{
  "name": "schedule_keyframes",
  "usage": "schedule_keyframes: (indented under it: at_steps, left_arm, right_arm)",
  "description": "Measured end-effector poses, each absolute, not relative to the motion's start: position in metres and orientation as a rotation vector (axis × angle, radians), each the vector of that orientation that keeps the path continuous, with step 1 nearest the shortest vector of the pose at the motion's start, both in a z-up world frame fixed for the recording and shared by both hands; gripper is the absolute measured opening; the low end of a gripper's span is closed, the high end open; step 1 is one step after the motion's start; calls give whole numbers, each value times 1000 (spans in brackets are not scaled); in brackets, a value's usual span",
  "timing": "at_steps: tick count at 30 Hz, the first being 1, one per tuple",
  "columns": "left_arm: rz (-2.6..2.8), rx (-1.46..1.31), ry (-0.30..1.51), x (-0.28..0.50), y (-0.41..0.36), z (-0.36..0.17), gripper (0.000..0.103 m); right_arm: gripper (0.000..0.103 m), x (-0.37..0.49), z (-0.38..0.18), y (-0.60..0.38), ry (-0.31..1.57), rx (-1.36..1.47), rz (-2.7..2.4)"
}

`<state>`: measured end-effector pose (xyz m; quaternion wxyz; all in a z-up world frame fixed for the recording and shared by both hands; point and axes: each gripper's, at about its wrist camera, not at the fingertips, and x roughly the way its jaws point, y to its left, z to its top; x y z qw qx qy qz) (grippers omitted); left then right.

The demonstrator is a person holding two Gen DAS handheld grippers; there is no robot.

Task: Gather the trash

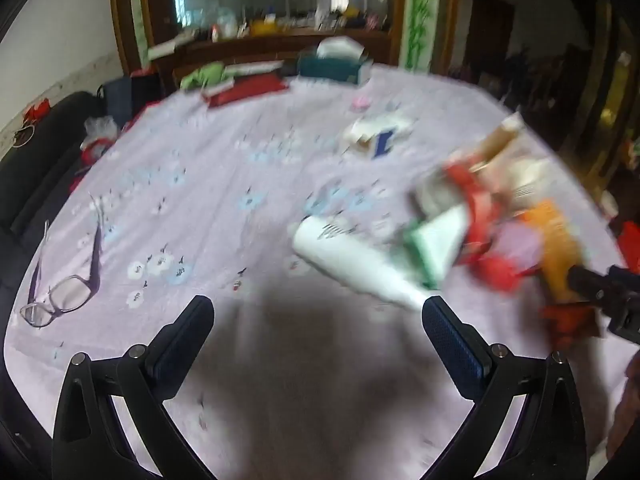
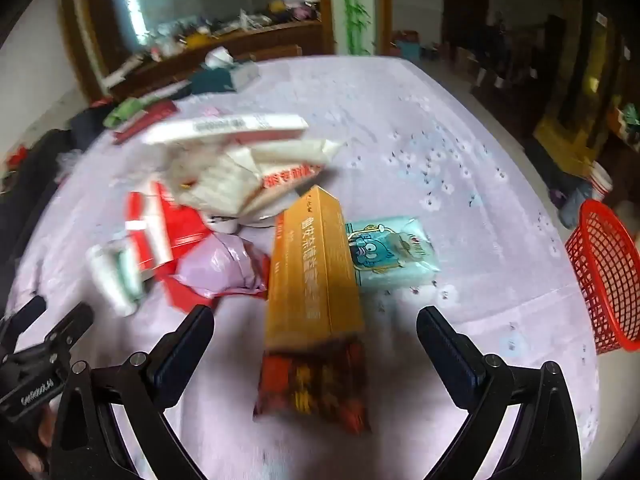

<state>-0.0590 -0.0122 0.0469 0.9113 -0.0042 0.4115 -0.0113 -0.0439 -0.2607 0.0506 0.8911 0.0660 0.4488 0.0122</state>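
Seemingly, step: approach, nothing picked up yet.
Trash: an orange carton (image 2: 316,264), a crumpled red-patterned wrapper (image 2: 314,388) and a white tube (image 1: 352,264) lay heaped on the lilac floral cloth (image 2: 460,128).
Right gripper (image 2: 316,326): spread wide around the carton, empty.
Left gripper (image 1: 318,316): spread, empty.
Next: closing on the stiff carton, then carrying it to the red mesh basket (image 2: 608,276).

My left fingers (image 1: 318,320) stand wide over bare cloth (image 1: 224,208); open room runs left of the white tube (image 1: 352,264) as far as the glasses (image 1: 64,292). Right of the tube, heaped wrappers and the orange box (image 2: 316,268) block my right fingers (image 2: 316,328), with clear cloth beyond the box toward the red basket (image 2: 608,280).
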Motion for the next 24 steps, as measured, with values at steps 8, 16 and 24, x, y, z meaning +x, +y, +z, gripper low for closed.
schedule_keyframes:
  at_steps: [8, 16, 24]
  left_arm:
    - [-33, -27, 583, -140, -43, 92, 103]
    - [-24, 48, 437, -208, -62, 79, 103]
    - [4, 55, 408, -215, -58, 72, 103]
  right_arm:
    - [102, -120, 84, -280, 760, 144, 80]
    - [100, -185, 74, -298, 622, 159, 22]
    - [93, -182, 65, -304, 638, 168, -14]
